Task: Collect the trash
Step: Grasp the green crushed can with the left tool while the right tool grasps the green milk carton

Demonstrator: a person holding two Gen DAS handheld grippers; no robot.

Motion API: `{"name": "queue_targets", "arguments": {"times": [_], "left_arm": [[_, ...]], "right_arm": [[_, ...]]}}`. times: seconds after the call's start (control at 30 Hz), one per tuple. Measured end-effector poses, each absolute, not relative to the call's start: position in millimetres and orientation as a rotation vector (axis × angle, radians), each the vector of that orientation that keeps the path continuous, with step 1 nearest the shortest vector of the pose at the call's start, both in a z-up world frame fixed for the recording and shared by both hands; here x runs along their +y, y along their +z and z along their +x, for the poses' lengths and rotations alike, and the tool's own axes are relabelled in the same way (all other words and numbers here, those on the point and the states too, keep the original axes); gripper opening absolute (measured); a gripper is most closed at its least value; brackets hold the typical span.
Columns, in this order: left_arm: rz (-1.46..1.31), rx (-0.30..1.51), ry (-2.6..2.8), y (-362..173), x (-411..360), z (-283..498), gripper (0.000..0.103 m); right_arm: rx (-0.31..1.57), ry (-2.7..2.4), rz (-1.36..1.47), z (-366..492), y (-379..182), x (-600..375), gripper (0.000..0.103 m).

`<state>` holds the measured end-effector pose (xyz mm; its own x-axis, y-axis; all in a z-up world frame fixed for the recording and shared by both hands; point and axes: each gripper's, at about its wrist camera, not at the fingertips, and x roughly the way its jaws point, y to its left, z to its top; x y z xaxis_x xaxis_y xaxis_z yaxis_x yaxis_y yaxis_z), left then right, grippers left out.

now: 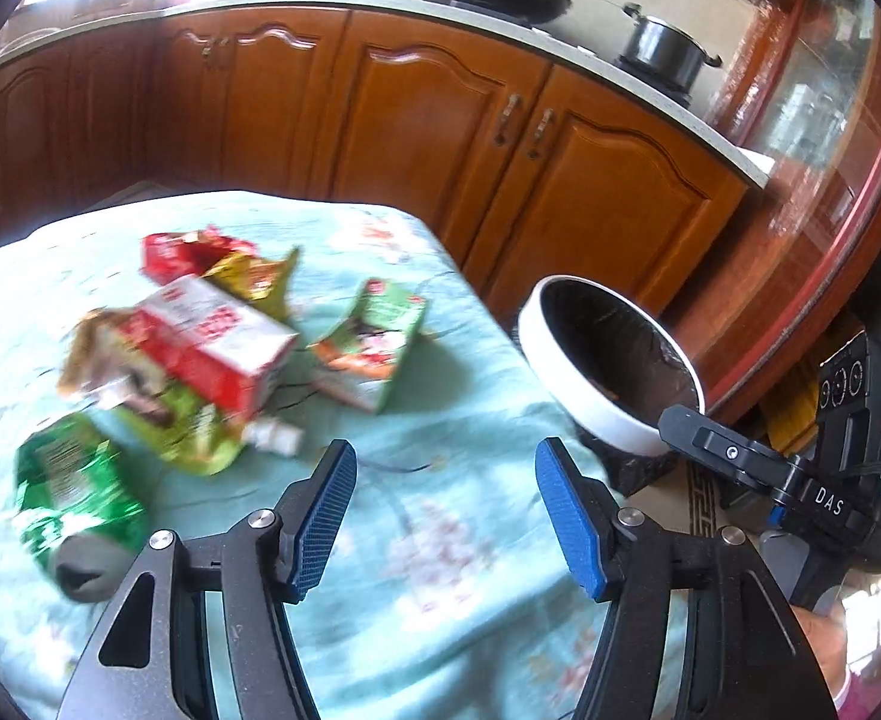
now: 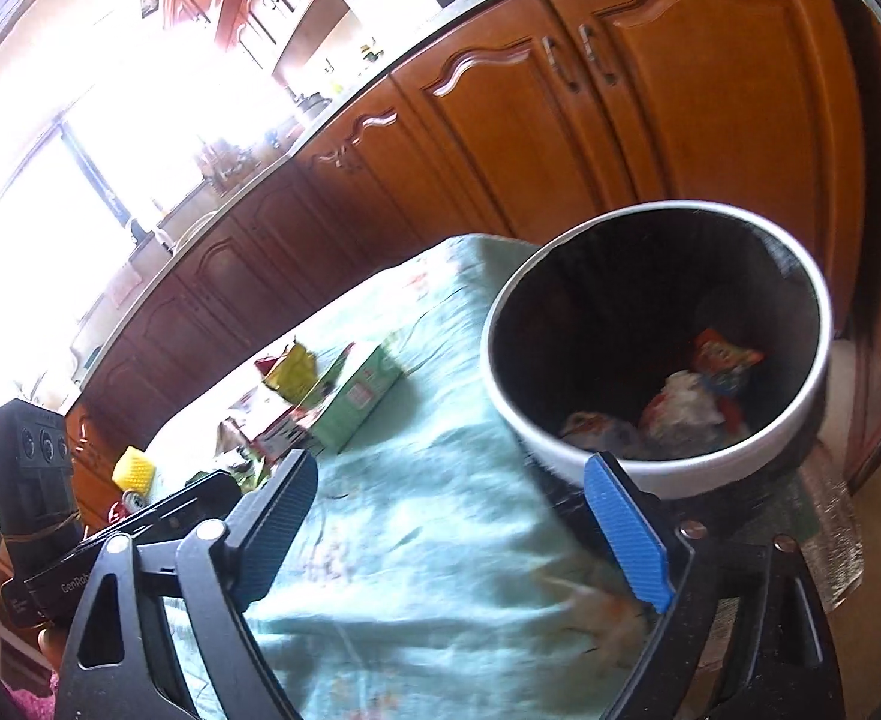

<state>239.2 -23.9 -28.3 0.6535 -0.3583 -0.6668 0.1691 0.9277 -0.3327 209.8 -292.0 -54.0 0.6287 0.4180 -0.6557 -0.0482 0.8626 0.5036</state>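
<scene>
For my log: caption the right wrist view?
Open right gripper beside bin holding wrappers.

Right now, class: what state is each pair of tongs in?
Left tongs: open, holding nothing, above the tablecloth.
Right tongs: open, holding nothing, near the bin.

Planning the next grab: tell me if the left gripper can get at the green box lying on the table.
Probably yes. The left gripper is open and empty, and only bare tablecloth lies between it and the green box, which sits apart from the pile.
</scene>
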Motion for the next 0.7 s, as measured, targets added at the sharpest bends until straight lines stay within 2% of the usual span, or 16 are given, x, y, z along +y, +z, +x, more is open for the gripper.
{"name": "queue_targets", "arguments": {"times": [0.1, 0.4, 0.7], "left_arm": [[-0.275, 0.793, -0.256, -25, 1, 218, 0.063], [-0.362, 0.755, -0.134, -14, 71, 175, 0.063], [-0.417, 0.754, -0.017, -14, 116, 165, 0.064]], "right_arm": [[0.874, 0.309, 0.467, 209, -58, -271, 0.098], [0.907, 0.370, 0.423, 218, -62, -219, 0.098], [0.910, 0.380, 0.406, 243, -60, -187, 0.098]]}}
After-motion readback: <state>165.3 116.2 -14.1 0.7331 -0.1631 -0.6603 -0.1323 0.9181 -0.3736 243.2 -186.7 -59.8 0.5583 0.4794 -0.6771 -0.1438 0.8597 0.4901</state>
